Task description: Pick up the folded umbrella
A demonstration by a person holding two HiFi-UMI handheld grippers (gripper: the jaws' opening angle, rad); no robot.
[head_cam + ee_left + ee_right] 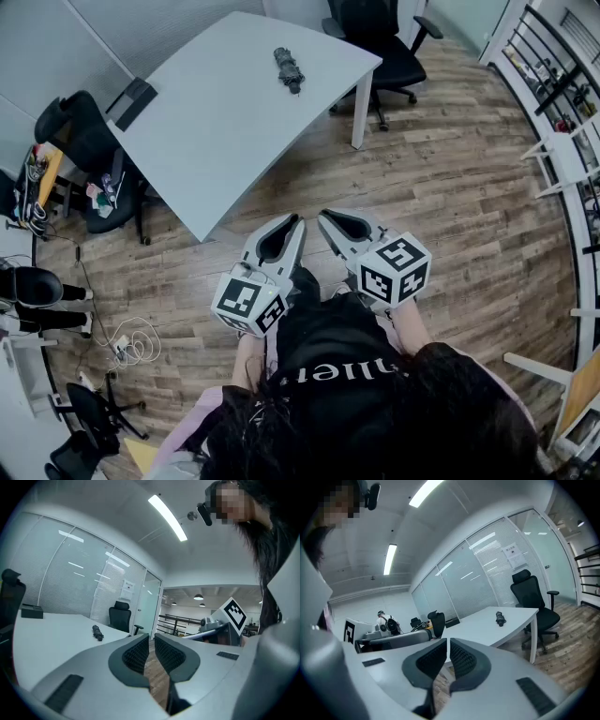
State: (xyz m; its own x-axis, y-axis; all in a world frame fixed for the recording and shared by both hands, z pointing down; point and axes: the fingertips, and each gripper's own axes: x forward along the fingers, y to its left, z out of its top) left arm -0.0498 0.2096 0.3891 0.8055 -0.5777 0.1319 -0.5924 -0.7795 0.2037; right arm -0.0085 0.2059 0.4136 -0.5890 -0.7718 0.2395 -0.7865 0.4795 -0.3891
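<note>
The folded umbrella (288, 67), a short dark bundle, lies near the far edge of the white table (216, 122). It also shows small in the left gripper view (97, 632) and in the right gripper view (500, 618). Both grippers hang over the wooden floor, close to the person's body and well short of the table. My left gripper (295, 225) is shut with nothing between its pads (136, 653). Right beside it my right gripper (326, 220) is shut and empty too (446, 648). Both point toward the table.
A black office chair (389, 42) stands behind the table's far corner, and another chair (80, 131) at its left side. A flat black box (131, 101) lies on the table's left edge. Cables (131, 347) trail on the floor at left; a railing (553, 56) runs along the right.
</note>
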